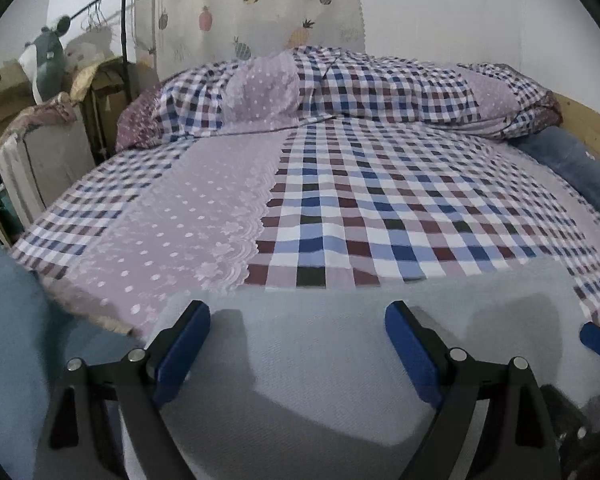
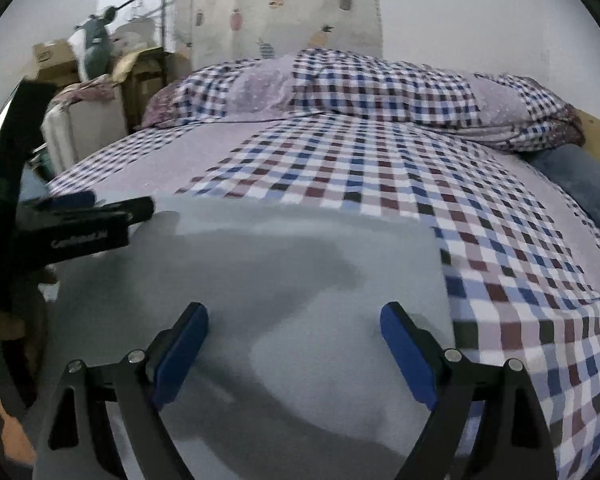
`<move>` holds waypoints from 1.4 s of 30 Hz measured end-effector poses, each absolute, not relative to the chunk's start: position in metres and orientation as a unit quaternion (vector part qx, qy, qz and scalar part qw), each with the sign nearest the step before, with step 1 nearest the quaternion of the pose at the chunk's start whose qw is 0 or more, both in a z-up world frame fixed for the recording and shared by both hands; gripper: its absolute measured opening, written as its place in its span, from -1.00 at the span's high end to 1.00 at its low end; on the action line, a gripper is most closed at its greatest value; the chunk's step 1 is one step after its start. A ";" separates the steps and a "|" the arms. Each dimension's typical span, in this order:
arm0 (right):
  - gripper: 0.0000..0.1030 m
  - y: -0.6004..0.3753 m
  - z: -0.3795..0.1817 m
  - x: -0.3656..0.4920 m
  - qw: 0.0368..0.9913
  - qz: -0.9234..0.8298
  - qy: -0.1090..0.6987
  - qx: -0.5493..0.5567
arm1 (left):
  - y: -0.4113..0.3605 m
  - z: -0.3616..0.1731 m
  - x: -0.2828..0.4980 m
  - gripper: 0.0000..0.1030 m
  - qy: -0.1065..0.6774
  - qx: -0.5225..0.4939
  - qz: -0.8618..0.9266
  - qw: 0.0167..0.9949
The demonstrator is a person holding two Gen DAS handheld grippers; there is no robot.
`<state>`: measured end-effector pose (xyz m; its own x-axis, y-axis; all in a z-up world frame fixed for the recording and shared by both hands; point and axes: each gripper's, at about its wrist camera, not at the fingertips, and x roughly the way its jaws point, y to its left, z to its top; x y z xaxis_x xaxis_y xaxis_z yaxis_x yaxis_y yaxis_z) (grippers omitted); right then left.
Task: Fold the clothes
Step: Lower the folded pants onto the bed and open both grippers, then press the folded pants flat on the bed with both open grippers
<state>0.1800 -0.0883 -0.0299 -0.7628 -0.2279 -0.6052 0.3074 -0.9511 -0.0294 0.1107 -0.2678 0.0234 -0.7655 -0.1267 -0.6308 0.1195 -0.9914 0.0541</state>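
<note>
Your left gripper [image 1: 298,340] hung over the near edge of the bed with its blue pads spread wide and nothing between them. Your right gripper [image 2: 294,340] was the same: pads well apart, nothing held. In the right wrist view the left tool showed at the left edge, just beside the far left corner of the cloth.

The garment [image 2: 280,280], a pale grey piece, lay flat on the checked bedsheet [image 1: 380,200] at the near side of the bed, under both tools. Its far edge ran straight across and its right edge ran straight down, with a square corner between them. No sleeve, collar or hem showed, so you could not tell what kind of clothing it was. Both views were soft with blur, and I could not make out whether the cloth was one layer or several.

That left the step open. A smooth rectangle like this would fit a piece spread out ready for a fold, and it would fit just as well a piece already folded down and let go. The pillows [image 1: 340,92] at the head of the bed were well apart from it.

Any next grasp would have asked for both tools to drop to an edge of the cloth, pinch only the grey fabric and not the sheet under it, and lift evenly so the straight edges stayed square.
</note>
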 end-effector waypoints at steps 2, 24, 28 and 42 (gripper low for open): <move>-0.76 -0.087 -0.032 0.192 0.147 -0.937 0.074 0.309 | -0.263 0.023 0.126 -0.78 -0.022 0.333 -0.940 0.067; -0.80 -0.074 -0.052 0.235 0.159 -0.940 0.120 0.279 | -0.270 0.009 0.172 -0.95 -0.029 0.323 -0.943 0.073; -0.80 -0.063 -0.045 0.259 0.167 -0.933 0.130 0.290 | -0.260 0.017 0.190 -0.95 -0.042 0.325 -0.942 0.068; -0.80 -0.044 -0.050 0.279 0.214 -0.896 0.110 0.373 | -0.251 0.021 0.236 -0.95 -0.055 0.359 -0.928 0.088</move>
